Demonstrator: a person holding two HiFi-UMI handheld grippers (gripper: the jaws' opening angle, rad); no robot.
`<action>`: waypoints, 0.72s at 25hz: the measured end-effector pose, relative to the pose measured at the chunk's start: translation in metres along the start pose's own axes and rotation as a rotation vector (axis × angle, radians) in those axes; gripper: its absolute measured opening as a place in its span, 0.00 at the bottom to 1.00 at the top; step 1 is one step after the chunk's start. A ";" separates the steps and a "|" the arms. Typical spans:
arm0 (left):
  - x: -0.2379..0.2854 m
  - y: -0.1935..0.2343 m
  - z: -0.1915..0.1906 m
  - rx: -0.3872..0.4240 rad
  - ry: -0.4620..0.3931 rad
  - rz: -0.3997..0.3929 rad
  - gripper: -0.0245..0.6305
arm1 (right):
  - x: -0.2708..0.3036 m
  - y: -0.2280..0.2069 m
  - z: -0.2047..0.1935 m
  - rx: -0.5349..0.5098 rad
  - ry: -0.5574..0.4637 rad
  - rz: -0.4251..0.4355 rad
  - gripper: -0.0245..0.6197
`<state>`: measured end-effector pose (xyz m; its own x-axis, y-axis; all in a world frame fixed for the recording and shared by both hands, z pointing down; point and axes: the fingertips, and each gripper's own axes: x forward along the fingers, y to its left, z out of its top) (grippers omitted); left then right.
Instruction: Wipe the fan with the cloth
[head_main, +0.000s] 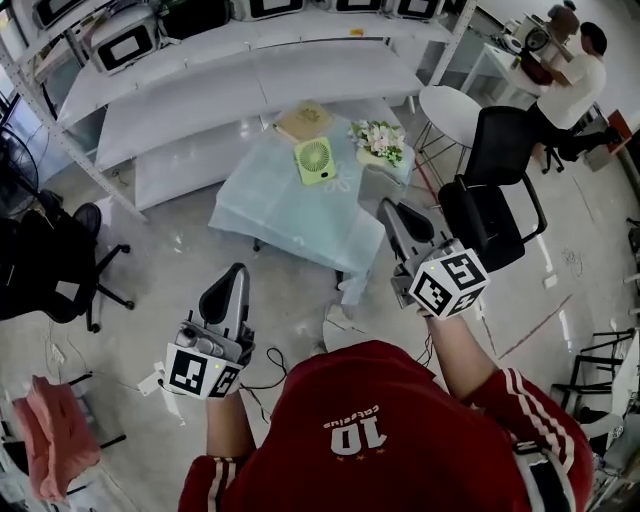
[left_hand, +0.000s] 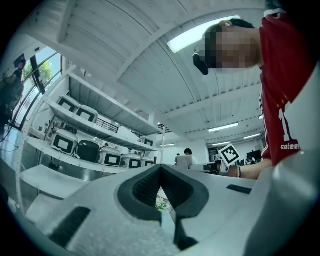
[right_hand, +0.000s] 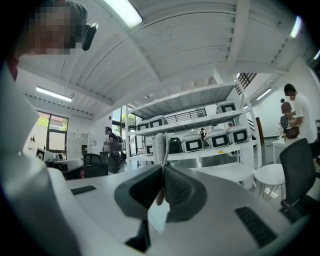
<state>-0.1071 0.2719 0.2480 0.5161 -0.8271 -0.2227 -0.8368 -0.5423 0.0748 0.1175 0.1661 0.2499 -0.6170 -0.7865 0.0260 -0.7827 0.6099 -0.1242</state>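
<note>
A small green fan (head_main: 316, 160) stands on a low table draped in pale blue-green fabric (head_main: 290, 215). Behind the fan lies a tan folded square (head_main: 303, 120) that looks like the cloth. Both grippers are held well short of the table, near the person's body. My left gripper (head_main: 236, 272) is shut and empty; in the left gripper view (left_hand: 160, 169) its pads meet. My right gripper (head_main: 386, 207) hovers near the table's front right corner, also shut on nothing, with its pads (right_hand: 161, 150) pressed together in the right gripper view.
A bunch of flowers (head_main: 378, 140) lies right of the fan. A black office chair (head_main: 495, 190) and a round white stool (head_main: 450, 108) stand to the right, another black chair (head_main: 60, 270) to the left. White shelving (head_main: 250, 80) runs behind. A person (head_main: 572, 75) stands far right.
</note>
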 end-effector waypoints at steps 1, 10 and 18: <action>0.003 0.005 0.000 -0.021 -0.002 0.002 0.04 | 0.002 -0.001 0.000 0.014 -0.011 0.005 0.06; 0.043 0.046 -0.015 -0.067 0.033 0.021 0.04 | 0.060 -0.037 -0.028 0.074 0.023 -0.034 0.06; 0.142 0.089 -0.047 -0.109 0.090 -0.071 0.04 | 0.137 -0.112 -0.052 0.114 0.058 -0.088 0.06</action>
<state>-0.0997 0.0989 0.2684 0.5919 -0.7932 -0.1432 -0.7752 -0.6088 0.1682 0.1165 -0.0051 0.3187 -0.5528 -0.8275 0.0982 -0.8215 0.5214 -0.2308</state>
